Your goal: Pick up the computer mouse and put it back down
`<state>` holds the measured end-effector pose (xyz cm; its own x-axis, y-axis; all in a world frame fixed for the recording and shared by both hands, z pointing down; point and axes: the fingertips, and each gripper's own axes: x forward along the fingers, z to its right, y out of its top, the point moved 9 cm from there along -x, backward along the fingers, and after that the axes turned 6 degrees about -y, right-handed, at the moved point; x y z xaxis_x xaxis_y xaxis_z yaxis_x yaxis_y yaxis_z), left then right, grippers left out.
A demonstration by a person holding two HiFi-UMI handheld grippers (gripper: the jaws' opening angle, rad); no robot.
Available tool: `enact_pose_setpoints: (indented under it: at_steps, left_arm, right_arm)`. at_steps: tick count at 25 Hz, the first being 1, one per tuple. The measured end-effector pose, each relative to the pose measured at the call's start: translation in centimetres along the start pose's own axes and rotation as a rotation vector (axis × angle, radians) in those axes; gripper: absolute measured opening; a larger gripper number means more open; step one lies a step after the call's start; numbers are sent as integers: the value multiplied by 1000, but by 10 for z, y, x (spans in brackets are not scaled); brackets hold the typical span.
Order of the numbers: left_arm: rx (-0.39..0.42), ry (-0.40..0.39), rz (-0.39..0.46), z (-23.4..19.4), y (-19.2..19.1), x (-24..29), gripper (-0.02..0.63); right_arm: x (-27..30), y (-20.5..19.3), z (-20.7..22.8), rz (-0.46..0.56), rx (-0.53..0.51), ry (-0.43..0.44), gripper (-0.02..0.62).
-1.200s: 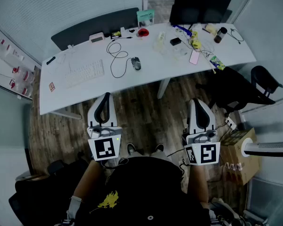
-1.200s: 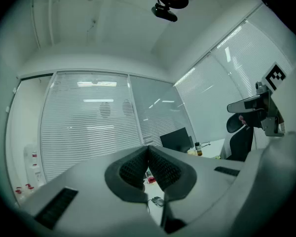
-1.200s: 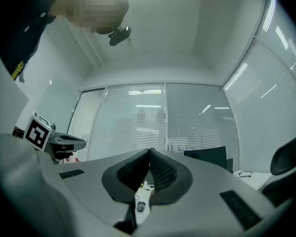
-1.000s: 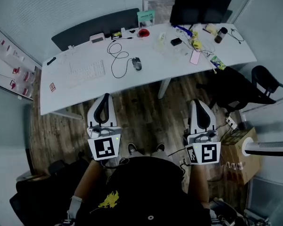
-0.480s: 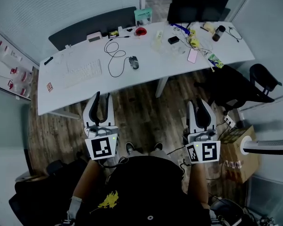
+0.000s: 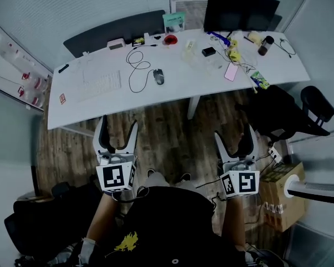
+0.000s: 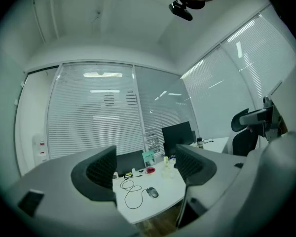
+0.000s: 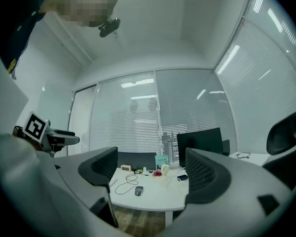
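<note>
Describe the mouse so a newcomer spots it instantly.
Start at the long white desk. Near its middle, right of the white keyboard, lies the computer mouse. It is the only small dark oval there, at the end of a looping black cable.

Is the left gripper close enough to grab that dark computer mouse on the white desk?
Probably not yet: the left gripper, jaws opening with nothing between them, hangs over wooden floor short of the white desk. Nothing blocks the dark computer mouse.
</note>
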<state>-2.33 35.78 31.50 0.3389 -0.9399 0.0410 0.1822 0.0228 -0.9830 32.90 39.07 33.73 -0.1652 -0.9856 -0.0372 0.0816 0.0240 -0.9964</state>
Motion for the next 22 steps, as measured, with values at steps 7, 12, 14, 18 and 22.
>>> enact_pose_setpoints:
  at_steps: [7,12,14,18,22]
  left_arm:
    - [45,89,-78,-16,-14,20,364]
    - [24,86,-79,-64,-39,83,364]
    - [12,81,-70,-96,-55,118,364]
    - [-13,40,-84,-169,-79,200,364]
    - [-88,-18,-1,-246,-80,280,364]
  right_arm:
    - [47,-33,10,-52,56,41,433]
    - [122,-51,-12,-107,39,46,433]
    - [164,-60,-25,-118,12,48,433]
    - [266,-73,-58,-177,-8,8,433]
    - [369,-82,-104,-236,-27,-23,433]
